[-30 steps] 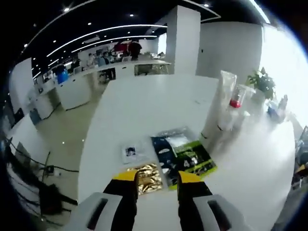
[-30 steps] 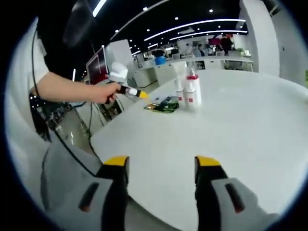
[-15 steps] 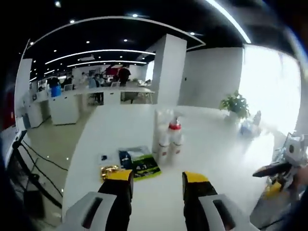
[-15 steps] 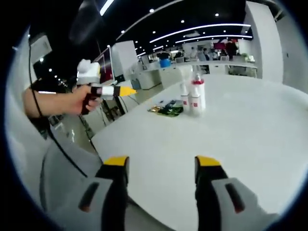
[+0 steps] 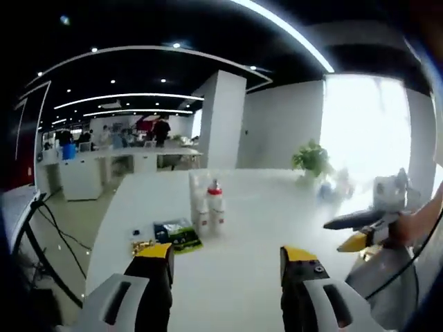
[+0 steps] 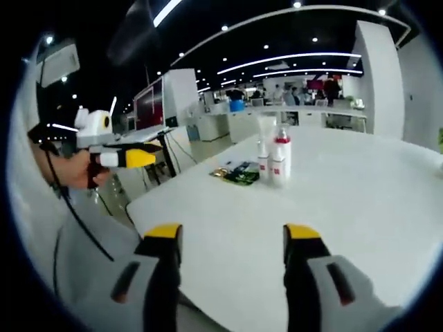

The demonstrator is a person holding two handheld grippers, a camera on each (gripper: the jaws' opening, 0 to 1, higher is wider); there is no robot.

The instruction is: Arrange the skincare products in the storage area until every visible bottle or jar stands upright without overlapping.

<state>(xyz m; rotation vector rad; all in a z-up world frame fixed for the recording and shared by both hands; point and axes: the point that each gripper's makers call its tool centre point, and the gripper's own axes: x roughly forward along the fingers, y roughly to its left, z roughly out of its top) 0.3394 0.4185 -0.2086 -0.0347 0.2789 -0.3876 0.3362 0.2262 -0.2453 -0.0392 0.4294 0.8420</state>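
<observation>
A small cluster of white skincare bottles (image 5: pixel 208 211), one with a red collar, stands upright in the middle of the white table (image 5: pixel 242 277); in the right gripper view the bottles (image 6: pixel 273 158) stand far ahead. Flat sachets (image 5: pixel 176 234) in green, dark blue and gold lie beside them on the table, and these sachets (image 6: pixel 235 173) appear left of the bottles in the right gripper view. My left gripper (image 5: pixel 225 259) is open and empty, well short of the bottles. My right gripper (image 6: pixel 232 238) is open and empty too, over the near table edge. Each gripper appears in the other's view, held by a hand.
A potted plant (image 5: pixel 311 159) and small blurred items stand at the table's far end. Cables (image 5: pixel 48 228) trail on the floor to the left of the table. Office counters with people are far behind. A white pillar (image 5: pixel 220 117) rises beyond the table.
The left gripper has pulled back and risen away from the sachets, so bottles and sachets look smaller. In the right gripper view the left gripper has swung leftward and levelled. The right gripper barely moved.
</observation>
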